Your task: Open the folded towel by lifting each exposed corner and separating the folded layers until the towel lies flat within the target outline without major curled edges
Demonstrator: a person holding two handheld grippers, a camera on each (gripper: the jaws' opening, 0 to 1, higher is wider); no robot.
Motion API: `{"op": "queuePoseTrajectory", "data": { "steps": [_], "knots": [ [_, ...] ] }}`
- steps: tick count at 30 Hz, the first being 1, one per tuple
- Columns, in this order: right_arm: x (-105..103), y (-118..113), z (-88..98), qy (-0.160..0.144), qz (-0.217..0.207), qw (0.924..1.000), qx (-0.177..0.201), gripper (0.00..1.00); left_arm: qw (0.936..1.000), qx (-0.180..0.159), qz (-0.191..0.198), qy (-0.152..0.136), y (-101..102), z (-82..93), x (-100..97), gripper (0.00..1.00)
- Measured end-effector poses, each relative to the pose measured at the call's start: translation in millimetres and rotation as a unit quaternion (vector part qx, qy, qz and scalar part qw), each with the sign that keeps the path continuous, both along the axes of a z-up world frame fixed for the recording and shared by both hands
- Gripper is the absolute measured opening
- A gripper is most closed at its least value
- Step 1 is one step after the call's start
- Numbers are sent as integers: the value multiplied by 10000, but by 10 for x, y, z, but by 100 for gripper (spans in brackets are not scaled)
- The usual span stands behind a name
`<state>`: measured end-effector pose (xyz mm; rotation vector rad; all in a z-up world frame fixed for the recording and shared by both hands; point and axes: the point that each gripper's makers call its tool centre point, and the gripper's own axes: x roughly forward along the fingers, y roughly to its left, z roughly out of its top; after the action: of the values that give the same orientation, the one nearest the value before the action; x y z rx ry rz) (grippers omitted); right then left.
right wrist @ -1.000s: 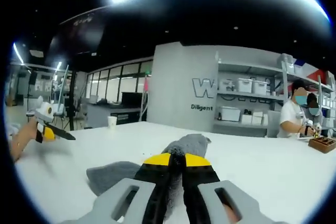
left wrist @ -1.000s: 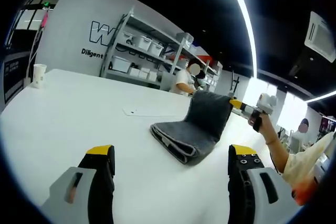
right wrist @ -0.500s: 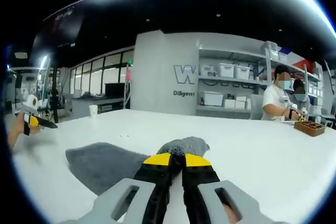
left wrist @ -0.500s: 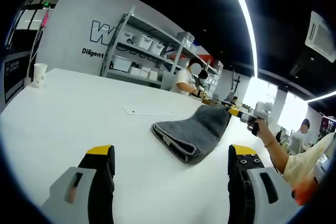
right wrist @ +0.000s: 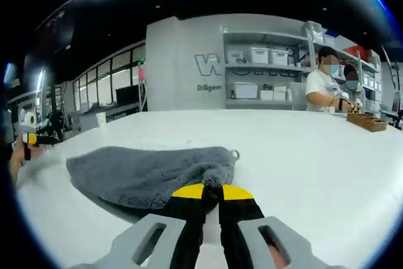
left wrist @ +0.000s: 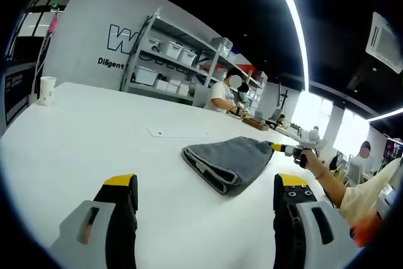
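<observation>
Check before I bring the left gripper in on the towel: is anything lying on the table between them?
Nothing visible does. Bare white table lies between the open left gripper and the grey towel; the right gripper holds its far edge.

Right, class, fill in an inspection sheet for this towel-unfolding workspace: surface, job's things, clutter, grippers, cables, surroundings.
Surface: white table, bare around the work.
Job's things: grey towel, folded layers showing at its near edge; no target outline made out.
Clutter: paper cup near the far edge; a flat white sheet behind the towel.
Grippers: left gripper open, short of the towel; right gripper shut on the towel's edge, low over the table.
Cables: nothing seen.
Surroundings: shelves with white bins; people by a wooden tray.
</observation>
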<state>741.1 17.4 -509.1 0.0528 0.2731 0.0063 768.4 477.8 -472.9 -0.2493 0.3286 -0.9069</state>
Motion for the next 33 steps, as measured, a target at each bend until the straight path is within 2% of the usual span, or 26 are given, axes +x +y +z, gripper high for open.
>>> {"op": "queuePoseTrajectory", "data": {
  "steps": [6,12,16,19,28,31,33],
  "knots": [
    [-31,19,-185,193,5,9998,-22,1,10000,52,12,46,5,-40,25,88],
    [-64,0,-263,333,35,9994,-114,2,9999,90,-1,61,-5,-60,30,88],
    [-71,4,-375,542,70,9980,-318,2,9999,122,-27,71,-24,-75,21,88],
    [-55,5,-375,554,76,9972,-498,2,9999,144,-50,69,-30,-78,20,88],
    [-92,-19,-321,574,136,9959,-679,7,9998,157,-55,50,-37,-69,-1,88],
    [-129,-11,-257,561,195,9949,-809,14,9999,153,-66,40,-41,-60,-3,88],
    [-152,-17,-219,549,199,9944,-878,22,9998,160,-78,31,-50,-58,-19,88]
  ]
}}
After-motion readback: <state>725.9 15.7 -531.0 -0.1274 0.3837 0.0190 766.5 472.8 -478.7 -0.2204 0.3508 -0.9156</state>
